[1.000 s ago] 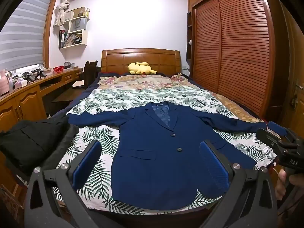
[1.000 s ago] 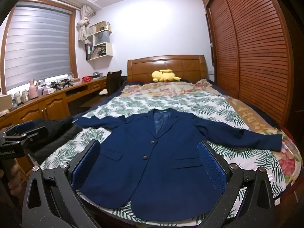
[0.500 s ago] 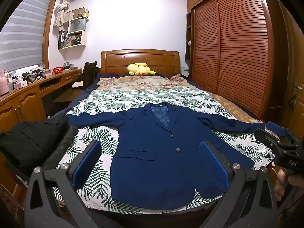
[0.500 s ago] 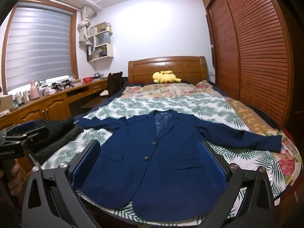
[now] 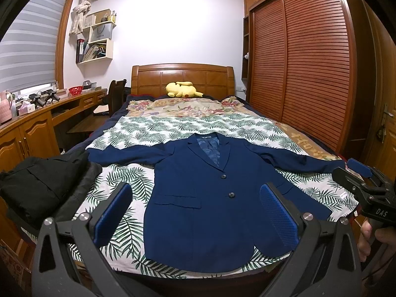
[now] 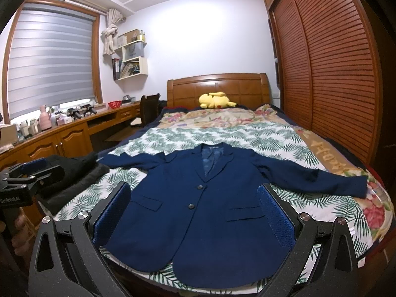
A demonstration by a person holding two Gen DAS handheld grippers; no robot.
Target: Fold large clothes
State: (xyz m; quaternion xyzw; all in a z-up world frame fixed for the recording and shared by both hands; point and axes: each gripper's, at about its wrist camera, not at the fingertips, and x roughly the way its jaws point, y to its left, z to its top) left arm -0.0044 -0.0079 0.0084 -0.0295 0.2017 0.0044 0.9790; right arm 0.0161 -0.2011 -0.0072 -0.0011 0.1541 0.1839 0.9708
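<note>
A navy blue suit jacket lies flat and face up on the bed, buttoned, sleeves spread to both sides; it also shows in the right wrist view. My left gripper is open and empty, held above the foot of the bed over the jacket's lower part. My right gripper is open and empty at about the same height, to the right of the left one. It also shows in the left wrist view, near the sleeve end. The left gripper also shows in the right wrist view.
A leaf-print sheet covers the bed. Folded black clothes lie at the bed's left corner. A yellow plush toy sits by the headboard. A wooden desk runs along the left; a slatted wardrobe stands on the right.
Both views have lifted or tilted slightly, so the jacket sits a little lower in frame. The jacket has not moved and both grippers stay open.
</note>
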